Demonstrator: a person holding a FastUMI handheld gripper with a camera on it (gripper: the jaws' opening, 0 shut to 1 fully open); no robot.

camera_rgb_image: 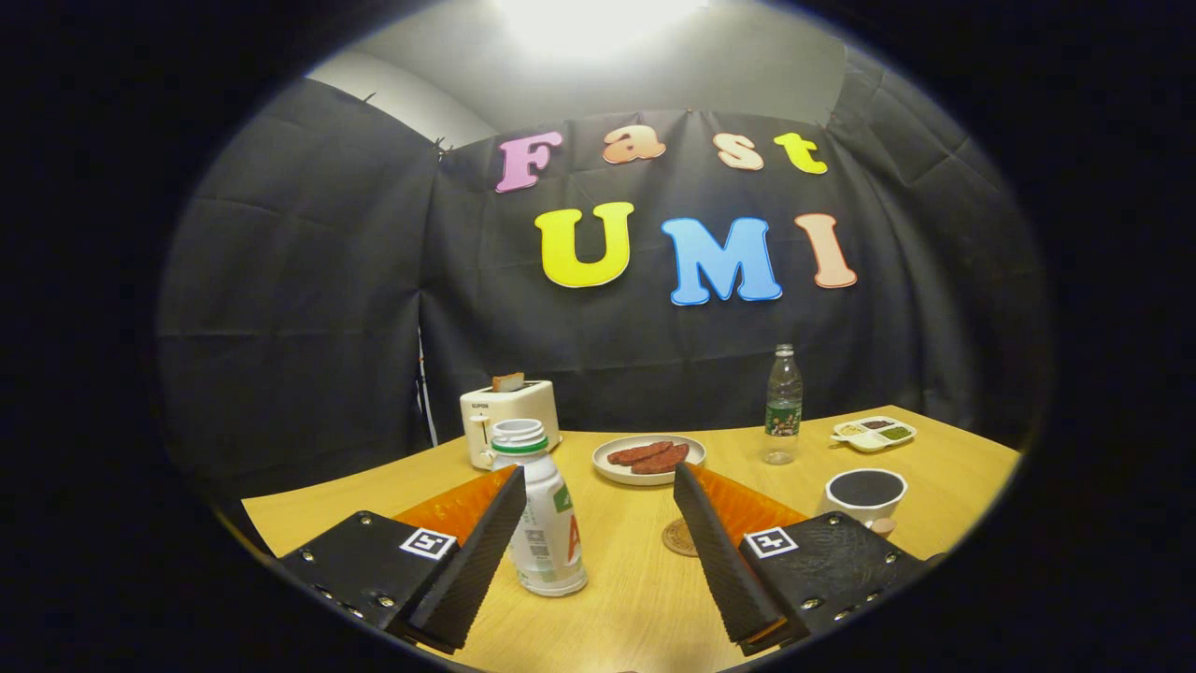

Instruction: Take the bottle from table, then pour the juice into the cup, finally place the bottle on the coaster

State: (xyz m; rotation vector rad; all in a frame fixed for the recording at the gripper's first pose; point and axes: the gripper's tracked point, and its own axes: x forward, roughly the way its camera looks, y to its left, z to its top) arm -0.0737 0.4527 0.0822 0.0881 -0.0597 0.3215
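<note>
Bottle [544, 523], white with a green collar and no cap seen, stands upright on the wooden surface [635, 598] between the fingers, just beside the left finger [476, 551] and well apart from the right one; whether the left finger touches it cannot be told. The gripper [598, 542] is spread wide and holds nothing. The coaster [680, 539] lies partly hidden behind the right finger, and the cup [865, 494] stands beyond that finger.
</note>
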